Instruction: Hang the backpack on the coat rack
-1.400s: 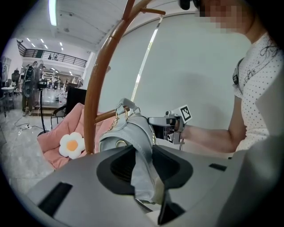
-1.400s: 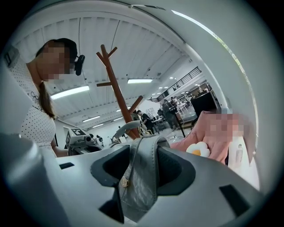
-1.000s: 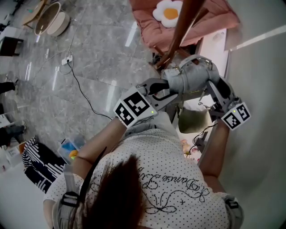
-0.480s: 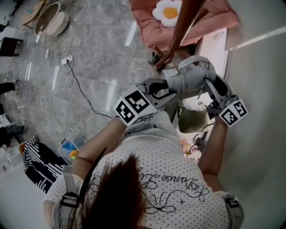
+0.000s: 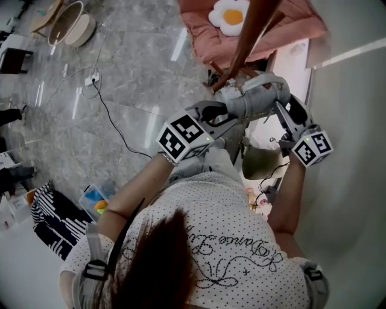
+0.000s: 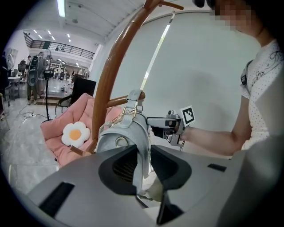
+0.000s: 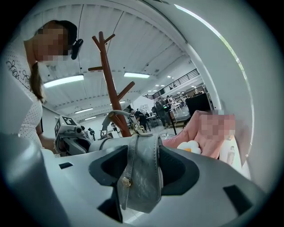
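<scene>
A grey backpack (image 5: pixel 256 101) hangs between my two grippers beside the brown wooden coat rack (image 5: pixel 246 37). In the left gripper view its top hardware sits at a peg of the coat rack (image 6: pixel 111 75). My left gripper (image 5: pixel 224 116) is shut on the backpack's side flap (image 6: pixel 141 146); its jaws have just been closing. My right gripper (image 5: pixel 283 111) is shut on the backpack's wide grey strap (image 7: pixel 142 173). Its jaws have just been opening, but the strap still fills the gap and touches both. The top handle (image 7: pixel 116 116) loops at a peg.
A pink padded seat (image 5: pixel 205 33) with a flower cushion (image 5: pixel 232 17) stands behind the rack. The white wall (image 5: pixel 350 121) is close on the right. An olive bag (image 5: pixel 259 162) lies below the backpack. A black cable (image 5: pixel 108 114) crosses the marble floor.
Both grippers and the backpack have shifted a little toward the rack's pole. The backpack stays held between them.
</scene>
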